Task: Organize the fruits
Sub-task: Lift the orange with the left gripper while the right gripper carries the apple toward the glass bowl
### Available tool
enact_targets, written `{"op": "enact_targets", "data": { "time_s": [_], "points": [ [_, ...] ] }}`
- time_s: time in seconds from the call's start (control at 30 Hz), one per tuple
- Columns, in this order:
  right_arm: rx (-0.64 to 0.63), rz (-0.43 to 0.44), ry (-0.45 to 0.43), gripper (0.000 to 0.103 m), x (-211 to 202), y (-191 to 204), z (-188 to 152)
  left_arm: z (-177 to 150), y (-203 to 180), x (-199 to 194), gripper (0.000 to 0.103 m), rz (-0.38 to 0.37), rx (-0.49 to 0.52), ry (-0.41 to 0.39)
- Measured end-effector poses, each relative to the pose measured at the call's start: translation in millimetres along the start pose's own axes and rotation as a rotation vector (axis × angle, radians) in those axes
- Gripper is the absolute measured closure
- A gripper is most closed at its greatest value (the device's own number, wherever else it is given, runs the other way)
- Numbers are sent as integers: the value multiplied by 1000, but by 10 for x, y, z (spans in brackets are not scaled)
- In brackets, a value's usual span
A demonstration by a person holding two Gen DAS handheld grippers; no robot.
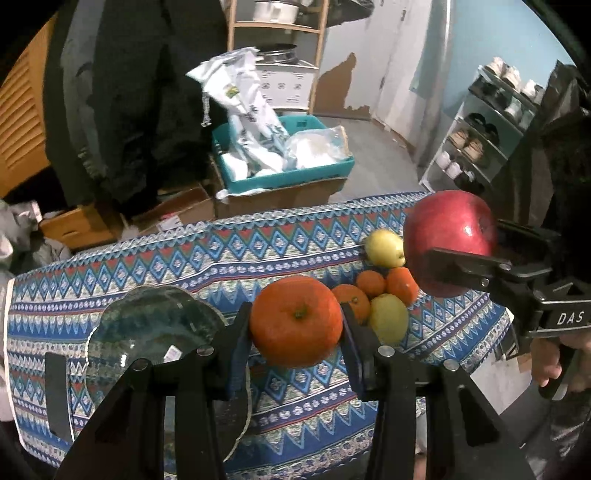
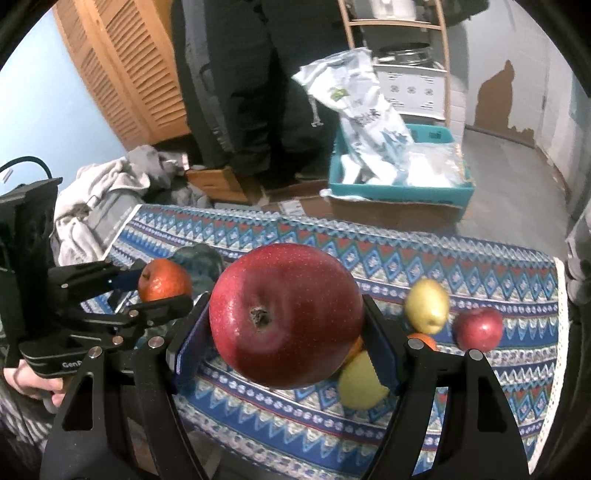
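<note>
My left gripper [image 1: 295, 325] is shut on an orange [image 1: 295, 320] and holds it above the patterned tablecloth [image 1: 184, 258]. My right gripper [image 2: 288, 325] is shut on a big red apple [image 2: 286, 314], also held above the cloth; it shows at the right of the left wrist view [image 1: 448, 242]. A glass plate [image 1: 155, 325] lies on the cloth to the left of the orange. On the cloth lie several loose fruits: oranges [image 1: 371, 282], a yellow lemon [image 1: 388, 317], a yellow-green fruit [image 1: 384, 247] and a small red apple [image 2: 478, 328].
Past the table's far edge stand a teal crate [image 1: 280, 177] with bags on a cardboard box, a wooden shelf [image 1: 277, 26] and a shoe rack [image 1: 487, 125]. A heap of grey clothes [image 2: 107, 192] lies left. The table's right edge [image 2: 557, 332] is close to the loose fruits.
</note>
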State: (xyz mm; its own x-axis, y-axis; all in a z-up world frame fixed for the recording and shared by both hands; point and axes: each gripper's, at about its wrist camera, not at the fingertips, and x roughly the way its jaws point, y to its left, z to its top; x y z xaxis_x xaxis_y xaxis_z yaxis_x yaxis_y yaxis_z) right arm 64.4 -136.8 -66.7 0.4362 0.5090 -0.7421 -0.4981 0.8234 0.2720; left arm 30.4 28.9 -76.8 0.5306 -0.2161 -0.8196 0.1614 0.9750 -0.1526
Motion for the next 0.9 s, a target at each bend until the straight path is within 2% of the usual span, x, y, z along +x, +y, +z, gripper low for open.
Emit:
{"op": "enact_targets", "data": {
  "time_s": [0.53, 0.9],
  "points": [
    [-54, 61, 80, 27, 674, 657, 322, -216, 873, -125, 58, 59, -175, -2],
    [-98, 100, 192, 27, 1403, 1017, 409, -463, 1492, 62, 58, 131, -287, 57]
  ]
}}
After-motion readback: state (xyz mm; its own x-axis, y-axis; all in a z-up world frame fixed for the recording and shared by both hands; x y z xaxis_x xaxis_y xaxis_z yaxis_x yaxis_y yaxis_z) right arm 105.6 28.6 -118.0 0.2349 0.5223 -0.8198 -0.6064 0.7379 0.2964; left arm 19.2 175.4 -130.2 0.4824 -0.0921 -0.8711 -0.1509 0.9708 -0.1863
